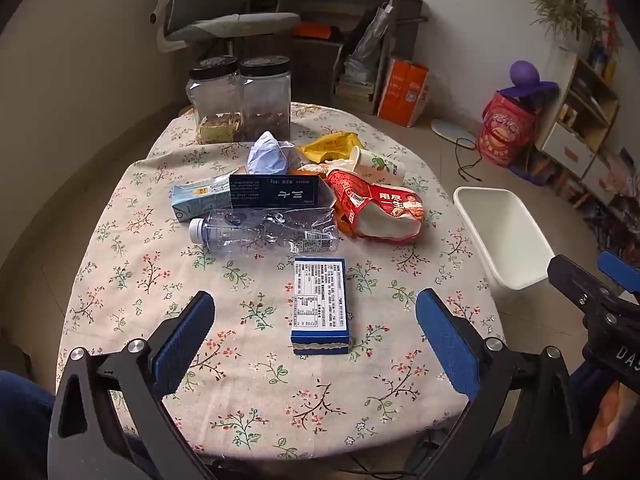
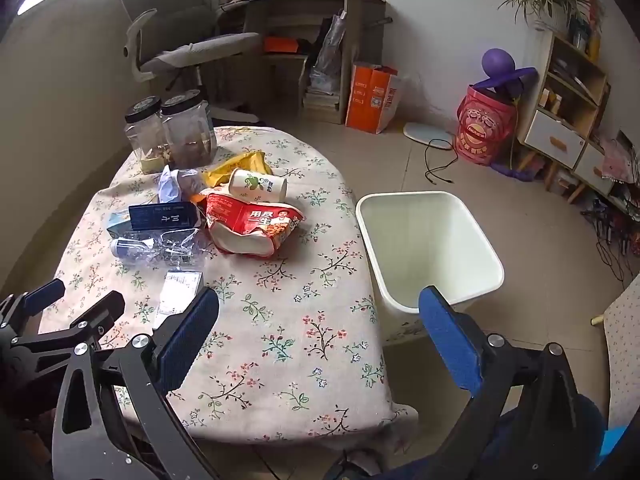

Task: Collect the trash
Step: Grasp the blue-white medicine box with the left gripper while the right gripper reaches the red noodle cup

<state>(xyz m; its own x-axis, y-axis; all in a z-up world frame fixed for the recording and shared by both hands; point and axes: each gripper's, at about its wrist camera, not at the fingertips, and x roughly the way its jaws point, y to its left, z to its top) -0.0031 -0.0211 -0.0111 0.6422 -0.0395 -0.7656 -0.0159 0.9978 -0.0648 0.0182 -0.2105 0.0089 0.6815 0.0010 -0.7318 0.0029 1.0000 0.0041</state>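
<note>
A: Why does all the trash sit in one heap?

B: I think it is piled so the grippers can pick it up piece by piece. The blue box (image 1: 320, 304) lies flat on the worktop (image 1: 132, 280), right between the jaws of the left gripper (image 1: 316, 340) and a bit ahead of them. Past it lies the squashed bottle (image 1: 264, 232). Then come the red bag (image 1: 380, 208), the paper cup (image 1: 380, 166), the milk carton (image 1: 200, 200), the dark box (image 1: 276, 192), the yellow bag (image 1: 332, 146) and the crumpled paper (image 1: 268, 154).

A: And the white bin (image 2: 430, 248)?

B: It stands on the floor, close by the worktop edge, ahead of the right gripper (image 2: 320, 338) and a bit to its right. That looks handy, so trash only needs a short trip.

A: Are the jaws holding anything?

B: No. Both pairs are spread wide with nothing in them.

A: How are the grippers held?

B: Both hang low over the near edge, side by side, tipped down a little. The left one points at the blue box. I guess that goes first.

A: And the two jars (image 1: 240, 100)?

B: They stand upright behind the heap with food inside, so likely not trash.
</note>
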